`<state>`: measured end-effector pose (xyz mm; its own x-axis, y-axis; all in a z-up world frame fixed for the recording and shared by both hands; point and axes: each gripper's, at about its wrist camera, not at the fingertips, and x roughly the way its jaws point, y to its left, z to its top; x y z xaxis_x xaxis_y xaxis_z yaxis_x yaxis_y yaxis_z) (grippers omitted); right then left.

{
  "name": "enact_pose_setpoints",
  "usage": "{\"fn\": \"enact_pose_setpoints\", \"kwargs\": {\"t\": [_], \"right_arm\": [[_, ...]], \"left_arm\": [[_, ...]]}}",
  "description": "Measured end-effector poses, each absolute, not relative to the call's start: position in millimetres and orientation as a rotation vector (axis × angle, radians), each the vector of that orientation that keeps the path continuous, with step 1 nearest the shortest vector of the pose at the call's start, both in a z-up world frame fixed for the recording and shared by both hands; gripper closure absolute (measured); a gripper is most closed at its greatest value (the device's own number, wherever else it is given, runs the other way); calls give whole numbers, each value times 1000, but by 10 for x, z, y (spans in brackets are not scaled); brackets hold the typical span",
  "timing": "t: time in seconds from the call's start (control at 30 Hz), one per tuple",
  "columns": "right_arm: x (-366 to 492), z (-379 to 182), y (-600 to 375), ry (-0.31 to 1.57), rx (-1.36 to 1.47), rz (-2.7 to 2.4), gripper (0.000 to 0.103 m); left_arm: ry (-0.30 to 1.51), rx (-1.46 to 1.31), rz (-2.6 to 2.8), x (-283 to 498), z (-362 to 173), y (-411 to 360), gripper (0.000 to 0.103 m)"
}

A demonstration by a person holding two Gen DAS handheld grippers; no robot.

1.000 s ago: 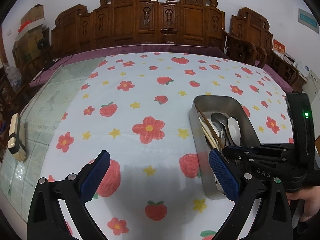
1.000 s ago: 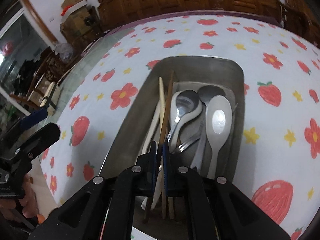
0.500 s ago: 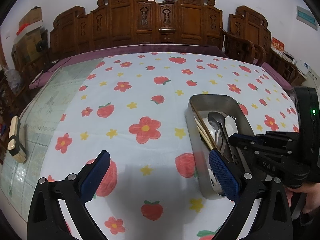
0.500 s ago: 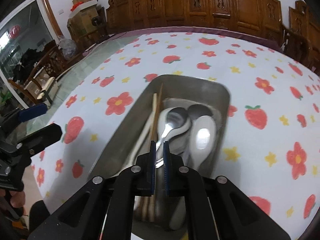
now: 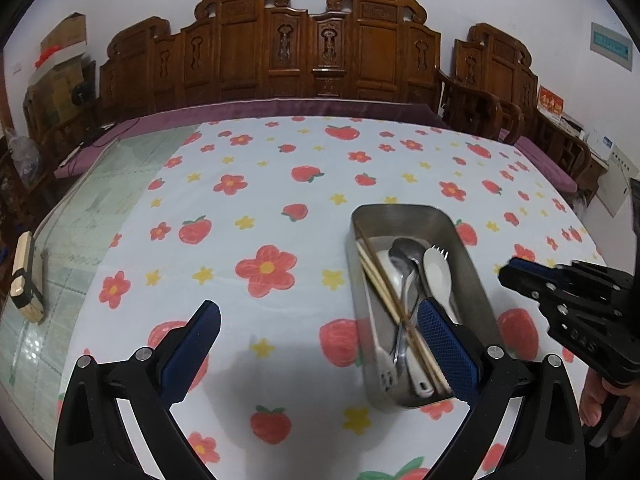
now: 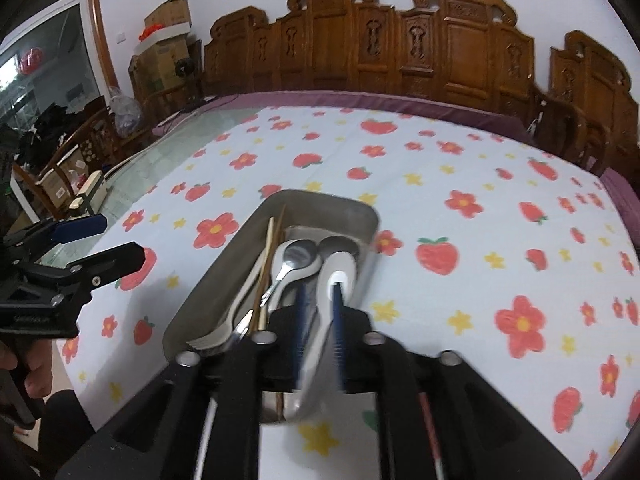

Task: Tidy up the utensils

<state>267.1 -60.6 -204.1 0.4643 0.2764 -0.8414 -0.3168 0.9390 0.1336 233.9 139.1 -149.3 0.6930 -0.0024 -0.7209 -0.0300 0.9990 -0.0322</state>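
Note:
A metal tray [image 5: 464, 252] on the flowered cloth holds wooden chopsticks [image 5: 384, 292], metal spoons [image 5: 408, 256], a white spoon [image 5: 438, 276] and a fork. My left gripper [image 5: 320, 320] is wide open over the cloth, its right finger in front of the tray's near end. My right gripper [image 5: 510, 270] hovers to the right of the tray. In the right wrist view the tray [image 6: 320, 196] lies below the right gripper [image 6: 319, 288]. Its jaws are opening with a narrow gap and nothing held. The white spoon [image 6: 340, 268] shows through that gap. The left gripper [image 6: 116, 238] is at the left edge.
A carved wooden bench [image 5: 312, 52] runs along the far side of the table. A pale wooden block [image 5: 26, 276] lies on the bare glass at the left. A person's hand [image 5: 592, 404] holds the right gripper. Cardboard boxes [image 6: 164, 48] stand in the far left corner.
The right gripper rose out of the tray and drew back to its right side. Its jaws went from shut to slightly apart. The left gripper stayed put and open.

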Motion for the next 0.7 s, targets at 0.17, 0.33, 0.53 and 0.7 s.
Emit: {"fn": "enact_pose_setpoints", "kwargs": {"t": [0.17, 0.33, 0.53, 0.7], "right_arm": [[2494, -1813, -840, 958, -40, 307, 29], [2325, -1593, -1102, 908, -33, 212, 4], [2076, -1319, -1402, 874, -15, 164, 3], [1856, -1157, -1567, 851, -3, 148, 3]], "left_arm": [[777, -44, 15, 2268, -1402, 1238, 8], [764, -24, 21, 2161, -1323, 1048, 8], [740, -38, 3, 1953, -1213, 823, 8], [737, -46, -11, 1828, -1139, 643, 8]]}}
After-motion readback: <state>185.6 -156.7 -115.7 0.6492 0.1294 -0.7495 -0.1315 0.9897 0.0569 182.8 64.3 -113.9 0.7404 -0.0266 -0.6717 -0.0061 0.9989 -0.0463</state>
